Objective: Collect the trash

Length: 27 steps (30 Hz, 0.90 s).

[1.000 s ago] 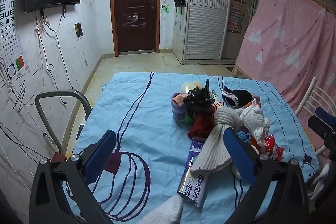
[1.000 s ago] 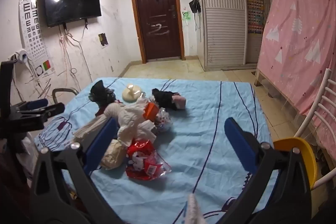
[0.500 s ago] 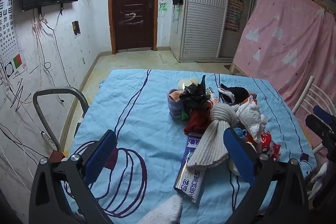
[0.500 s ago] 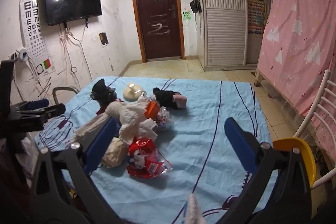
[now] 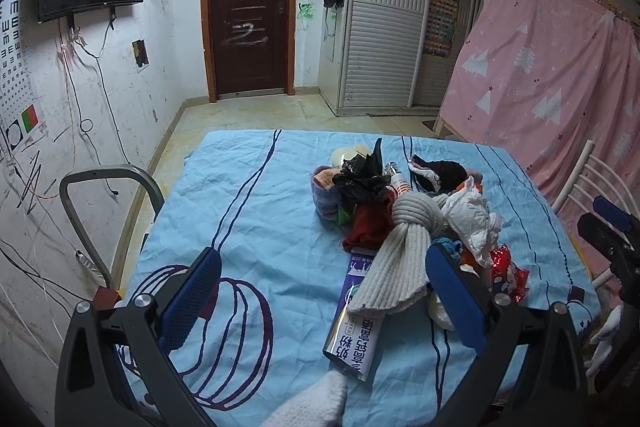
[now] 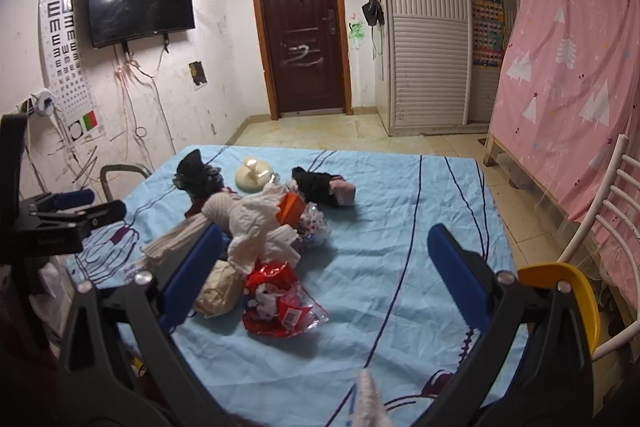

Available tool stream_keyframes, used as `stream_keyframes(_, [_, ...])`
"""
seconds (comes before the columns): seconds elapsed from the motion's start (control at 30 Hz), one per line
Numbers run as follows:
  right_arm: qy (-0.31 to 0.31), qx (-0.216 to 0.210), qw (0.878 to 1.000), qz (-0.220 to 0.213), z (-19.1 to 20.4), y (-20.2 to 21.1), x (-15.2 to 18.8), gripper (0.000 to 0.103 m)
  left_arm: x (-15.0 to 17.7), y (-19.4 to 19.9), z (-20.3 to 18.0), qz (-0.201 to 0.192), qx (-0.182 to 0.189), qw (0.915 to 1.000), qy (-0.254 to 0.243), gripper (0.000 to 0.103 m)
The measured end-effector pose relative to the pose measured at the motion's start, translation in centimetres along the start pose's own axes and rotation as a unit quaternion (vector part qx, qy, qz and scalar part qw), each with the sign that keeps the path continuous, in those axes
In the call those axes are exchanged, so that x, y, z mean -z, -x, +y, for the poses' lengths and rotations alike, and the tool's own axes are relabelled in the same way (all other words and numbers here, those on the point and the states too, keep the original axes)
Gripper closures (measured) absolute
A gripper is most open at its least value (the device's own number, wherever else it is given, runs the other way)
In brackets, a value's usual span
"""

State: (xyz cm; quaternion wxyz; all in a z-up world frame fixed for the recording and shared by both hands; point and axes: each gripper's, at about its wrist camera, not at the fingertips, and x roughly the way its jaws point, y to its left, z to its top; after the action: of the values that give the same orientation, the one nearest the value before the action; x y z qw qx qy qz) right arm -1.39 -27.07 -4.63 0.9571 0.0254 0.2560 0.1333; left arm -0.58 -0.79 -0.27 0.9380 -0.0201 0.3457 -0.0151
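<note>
Nothing is collected yet: the crinkled red plastic wrapper (image 6: 280, 301) and crumpled white paper (image 6: 260, 231) are left on the blue-sheeted desk (image 6: 400, 227). The left gripper (image 5: 320, 291) and right gripper (image 6: 324, 275) are held wide apart, empty.

a wrinkled light-blue cotton-like sheet (image 6: 400, 227) is seen; on it, a ribbed cream knitted cloth (image 5: 400, 267) lies beside crumpled white paper (image 5: 472, 223) and a glossy red plastic wrapper (image 6: 280, 303).
</note>
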Motion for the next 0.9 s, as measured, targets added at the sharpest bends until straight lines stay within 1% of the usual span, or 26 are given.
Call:
stream_keyframes(0.67, [0.003, 0.001, 1.000, 0.004, 0.0, -0.1, 0.5, 0.004, 0.3, -0.2, -0.6, 0.007, 0.007, 0.9999, -0.009, 0.010])
stream_keyframes(0.8, [0.003, 0.001, 1.000, 0.005, -0.1, -0.1, 0.5, 0.004, 0.3, -0.1, -0.8, 0.010, 0.021, 0.9997, -0.008, 0.010])
stream_keyframes(0.9, [0.004, 0.001, 1.000, 0.007, -0.1, -0.2, 0.6, 0.004, 0.4, -0.1, -1.1, 0.012, 0.024, 0.9996, -0.012, 0.010])
